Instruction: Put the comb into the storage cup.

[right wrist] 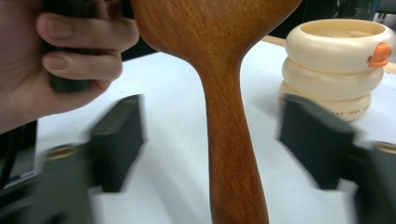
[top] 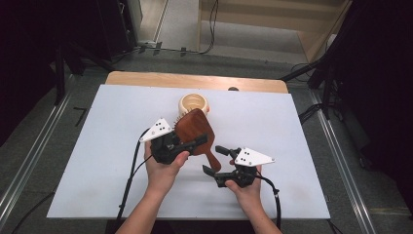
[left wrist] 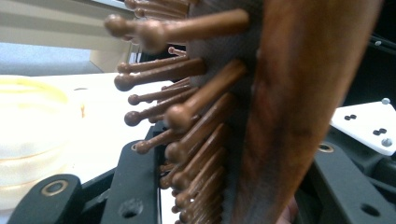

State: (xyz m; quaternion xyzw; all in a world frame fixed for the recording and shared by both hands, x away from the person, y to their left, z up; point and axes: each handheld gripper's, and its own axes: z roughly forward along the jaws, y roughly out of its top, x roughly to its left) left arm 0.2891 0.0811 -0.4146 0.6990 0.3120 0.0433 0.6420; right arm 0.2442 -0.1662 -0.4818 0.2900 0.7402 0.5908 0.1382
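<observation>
Clearly reddish-brown wooden hairbrush (top: 196, 129), ball-tipped wooden bristles (left wrist: 177, 114)

Even overhead light, desk (top: 112, 146) sheet bright and flat, only soft short shadows under the hands. Room edges in the high view drop to near black at both sides. Left gripper view: hairbrush (left wrist: 299, 93) too close, bristles soft, out of focus; cream cup (left wrist: 32, 135) blown out, glaring white. Right gripper view: brush handle fairly sharp, both black jaws smeared with motion blur, cream cup behind reasonably crisp. Mild barrel distortion at the desk corners.
</observation>
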